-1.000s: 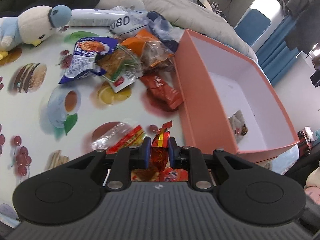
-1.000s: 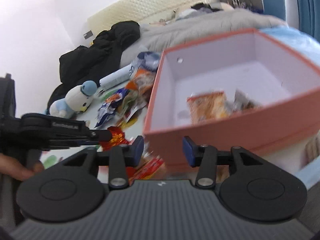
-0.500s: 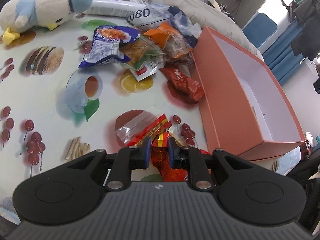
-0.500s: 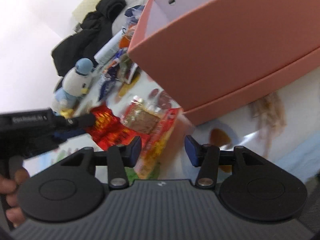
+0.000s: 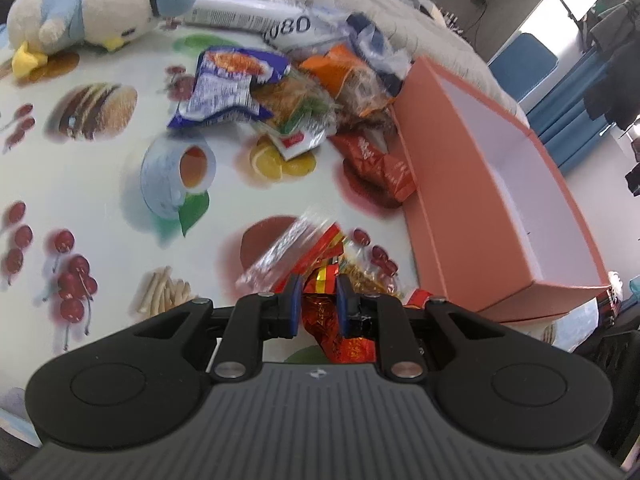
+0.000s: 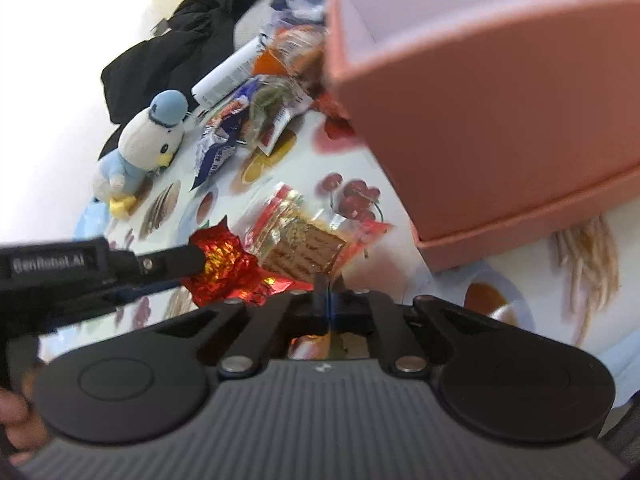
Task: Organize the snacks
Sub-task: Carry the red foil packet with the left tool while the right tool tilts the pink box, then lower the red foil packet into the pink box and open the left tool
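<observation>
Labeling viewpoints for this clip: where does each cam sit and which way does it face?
Left wrist: on the left gripper, angled down along its fingers at the table, snack pile and pink box; own gripper shows, clamped on a red foil snack.
Right wrist: on the right gripper, shut, angled down at the table; the left gripper and a hand show.
Shared: red foil snack, cracker pack, plush duck, box.

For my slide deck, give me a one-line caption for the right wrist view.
Right gripper shut at the clear cracker packet, left gripper holding a red foil snack beside the pink box.
</observation>
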`<state>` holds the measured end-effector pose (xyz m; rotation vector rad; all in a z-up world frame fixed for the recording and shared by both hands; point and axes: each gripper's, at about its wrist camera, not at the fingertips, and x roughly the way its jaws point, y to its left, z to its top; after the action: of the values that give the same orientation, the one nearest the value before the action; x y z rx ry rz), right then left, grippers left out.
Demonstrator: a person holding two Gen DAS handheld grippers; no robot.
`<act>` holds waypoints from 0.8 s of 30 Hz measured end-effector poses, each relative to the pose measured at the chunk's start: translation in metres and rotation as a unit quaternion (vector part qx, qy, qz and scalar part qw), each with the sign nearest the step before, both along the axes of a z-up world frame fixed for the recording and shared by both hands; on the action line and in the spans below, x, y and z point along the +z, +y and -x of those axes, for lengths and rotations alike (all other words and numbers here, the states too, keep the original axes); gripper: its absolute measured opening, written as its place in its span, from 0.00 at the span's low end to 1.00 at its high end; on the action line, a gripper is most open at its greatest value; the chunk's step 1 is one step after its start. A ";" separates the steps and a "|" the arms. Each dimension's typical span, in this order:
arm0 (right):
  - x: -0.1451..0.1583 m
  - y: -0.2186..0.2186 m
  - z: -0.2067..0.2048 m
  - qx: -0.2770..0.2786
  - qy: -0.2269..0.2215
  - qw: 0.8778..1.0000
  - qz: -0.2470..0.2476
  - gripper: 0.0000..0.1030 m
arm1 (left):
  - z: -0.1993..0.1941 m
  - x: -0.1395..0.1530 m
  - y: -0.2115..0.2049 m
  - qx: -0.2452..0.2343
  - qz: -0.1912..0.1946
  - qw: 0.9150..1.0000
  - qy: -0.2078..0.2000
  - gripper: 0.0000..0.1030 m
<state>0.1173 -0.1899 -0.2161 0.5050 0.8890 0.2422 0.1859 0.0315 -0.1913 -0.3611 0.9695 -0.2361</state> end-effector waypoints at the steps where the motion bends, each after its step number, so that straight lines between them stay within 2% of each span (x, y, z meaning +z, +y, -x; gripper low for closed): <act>1: 0.004 0.001 0.002 0.004 -0.003 1.000 0.007 0.03 | 0.001 0.005 0.001 0.001 0.002 1.000 -0.005 0.20; 12: 0.071 0.008 0.018 0.013 -0.058 0.995 0.077 0.03 | 0.023 0.071 0.006 -0.003 0.005 0.998 -0.062 0.20; 17: 0.103 0.008 0.029 0.011 -0.091 0.989 0.112 0.03 | 0.035 0.092 0.002 -0.004 -0.004 0.997 -0.080 0.20; 24: 0.132 0.005 0.040 0.012 -0.113 0.984 0.134 0.03 | 0.050 0.118 -0.009 -0.013 -0.015 0.995 -0.101 0.20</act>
<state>0.0775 -0.1846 -0.0846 0.2120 0.6927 0.1940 0.1360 0.0225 -0.0731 -0.2917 0.7785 -0.2752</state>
